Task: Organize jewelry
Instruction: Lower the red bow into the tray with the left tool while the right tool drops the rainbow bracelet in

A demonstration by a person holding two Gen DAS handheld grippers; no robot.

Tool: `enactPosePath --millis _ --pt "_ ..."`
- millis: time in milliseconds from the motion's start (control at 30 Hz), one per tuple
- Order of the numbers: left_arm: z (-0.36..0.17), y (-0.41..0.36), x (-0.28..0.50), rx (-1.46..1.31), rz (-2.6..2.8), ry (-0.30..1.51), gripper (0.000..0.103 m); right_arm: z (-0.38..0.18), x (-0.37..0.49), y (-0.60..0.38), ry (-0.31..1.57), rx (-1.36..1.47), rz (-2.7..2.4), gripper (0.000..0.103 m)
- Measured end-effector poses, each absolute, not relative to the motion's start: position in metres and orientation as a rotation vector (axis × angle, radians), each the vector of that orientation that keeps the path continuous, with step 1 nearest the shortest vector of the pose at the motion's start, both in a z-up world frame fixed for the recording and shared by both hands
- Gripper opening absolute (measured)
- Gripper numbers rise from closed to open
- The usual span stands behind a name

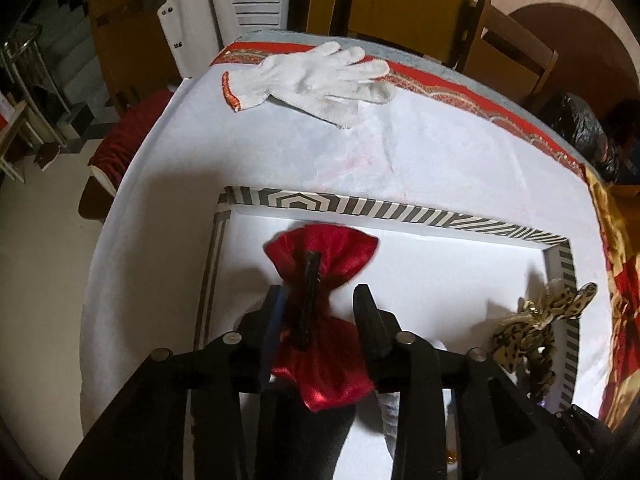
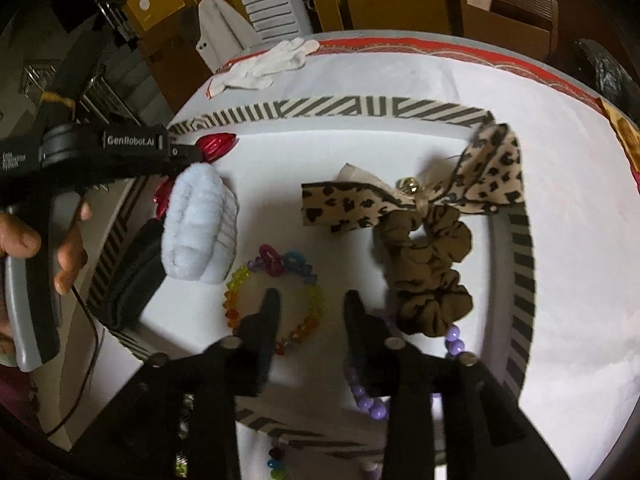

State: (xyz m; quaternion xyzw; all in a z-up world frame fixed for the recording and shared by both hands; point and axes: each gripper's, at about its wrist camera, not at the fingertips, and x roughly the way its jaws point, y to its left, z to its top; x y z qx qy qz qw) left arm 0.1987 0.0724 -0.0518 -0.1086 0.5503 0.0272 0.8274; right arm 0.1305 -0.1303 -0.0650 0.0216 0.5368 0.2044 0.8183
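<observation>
A striped-rim tray [image 1: 360, 206] [image 2: 360, 110] lies on the white-clothed table. In the left wrist view my left gripper [image 1: 320, 300] has its fingers spread, with a shiny red pouch [image 1: 320, 264] between them inside the tray's far left part; a dark strip lies on the pouch. In the right wrist view the left gripper [image 2: 188, 152] reaches to the red pouch [image 2: 218, 146]. My right gripper [image 2: 310, 300] is open and empty above a rainbow bead bracelet [image 2: 236, 300]. Nearby lie a pale blue scrunchie [image 2: 200, 224], a leopard bow [image 2: 412, 198], a brown scrunchie [image 2: 432, 276] and purple beads [image 2: 454, 340].
A white work glove [image 1: 316, 76] [image 2: 264, 66] lies on the far table edge by a red patterned border [image 1: 460, 88]. A dark pouch [image 2: 132, 276] rests on the tray's left rim. Wooden chairs [image 2: 504, 12] stand behind the table. More beads [image 2: 276, 462] lie near the tray's front edge.
</observation>
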Motion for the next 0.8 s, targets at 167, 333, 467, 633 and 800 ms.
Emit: enactPosePath --millis 167,333,467,633,800 --pt "-0.035 0.074 0.181 -0.251 0.062 1.128 0.047 -0.051 0.123 -0.137 1.111 0.066 0.437 0.04" --pt "-0.015 0.069 0.151 -0.224 0.087 1.086 0.047 -0.034 0.108 -0.144 1.061 0.067 0.432 0.047" --pt "-0.002 0.061 0.12 -0.202 0.112 1.064 0.047 -0.019 0.094 -0.145 1.016 0.055 0.421 0.05" --pt "0.007 0.05 0.089 -0.221 0.112 1.053 0.047 -0.005 0.075 -0.15 0.981 0.042 0.421 0.053" --pt "0.016 0.034 0.055 -0.208 0.116 1.034 0.047 0.005 0.052 -0.161 0.958 0.044 0.417 0.055"
